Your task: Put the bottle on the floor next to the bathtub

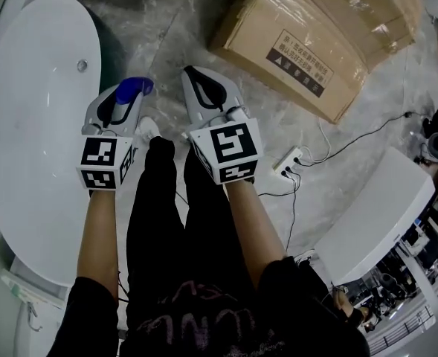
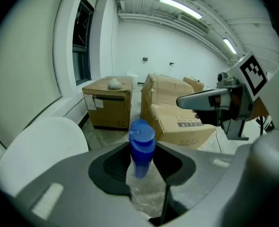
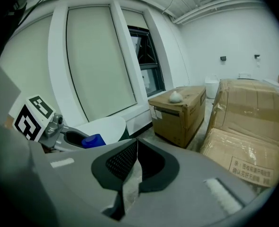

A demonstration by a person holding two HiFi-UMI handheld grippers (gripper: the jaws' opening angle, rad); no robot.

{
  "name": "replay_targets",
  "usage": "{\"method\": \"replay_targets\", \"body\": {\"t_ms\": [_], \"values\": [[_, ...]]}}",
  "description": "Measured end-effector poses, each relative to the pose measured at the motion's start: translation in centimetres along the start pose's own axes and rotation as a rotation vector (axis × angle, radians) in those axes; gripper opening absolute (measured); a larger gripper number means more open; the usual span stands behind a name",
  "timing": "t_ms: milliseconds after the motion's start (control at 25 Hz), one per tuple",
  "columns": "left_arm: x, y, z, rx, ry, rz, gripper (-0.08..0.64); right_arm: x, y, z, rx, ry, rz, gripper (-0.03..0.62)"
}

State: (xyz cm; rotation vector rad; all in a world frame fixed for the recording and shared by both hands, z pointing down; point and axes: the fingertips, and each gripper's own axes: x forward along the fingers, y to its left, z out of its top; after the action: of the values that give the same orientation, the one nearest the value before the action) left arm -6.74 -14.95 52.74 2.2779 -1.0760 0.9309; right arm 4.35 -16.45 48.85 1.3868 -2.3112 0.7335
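A clear bottle with a blue cap (image 1: 134, 88) (image 2: 141, 144) is held upright between the jaws of my left gripper (image 1: 124, 99) (image 2: 143, 151), which is shut on its neck and body. It hangs beside the right rim of the white bathtub (image 1: 33, 125) (image 2: 40, 148) (image 3: 101, 126), above the floor. My right gripper (image 1: 198, 82) (image 3: 135, 149) is just to the right of it, jaws shut with nothing between them. The blue cap (image 3: 93, 140) and the left gripper also show at the left of the right gripper view.
Large cardboard boxes (image 1: 315, 28) (image 2: 177, 112) (image 3: 246, 122) lie ahead on the marbled floor (image 1: 166, 28). A power strip (image 1: 289, 161) with cables lies to the right, near a white slab (image 1: 375, 214). The person's legs in black trousers (image 1: 159, 214) stand below the grippers.
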Motion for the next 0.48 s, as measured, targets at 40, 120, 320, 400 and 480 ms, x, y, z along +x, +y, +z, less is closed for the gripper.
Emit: {"method": "replay_targets", "body": {"t_ms": [40,120,320,400,480], "values": [[0.9,0.1,-1.3,-0.006,0.022,0.000,0.160,0.5,-0.4,-1.1,0.006,0.014,0.002,0.017],[2.9,0.4,-3.9,-0.016,0.063,0.003,0.159,1.7,-1.2,-3.4,0.017,0.039,0.010,0.017],[7.9,1.4,-10.5,-0.074,0.142,0.023,0.159,4.3,-2.2,-10.3,0.035,0.121,0.030,0.017],[9.8,1.5,-13.4,-0.094,0.179,0.017,0.159,5.1,-2.4,-13.2,0.042,0.152,0.035,0.017],[11.8,1.5,-15.8,-0.094,0.208,0.006,0.159,6.1,-2.9,-15.9,0.044,0.177,0.041,0.017]]}}
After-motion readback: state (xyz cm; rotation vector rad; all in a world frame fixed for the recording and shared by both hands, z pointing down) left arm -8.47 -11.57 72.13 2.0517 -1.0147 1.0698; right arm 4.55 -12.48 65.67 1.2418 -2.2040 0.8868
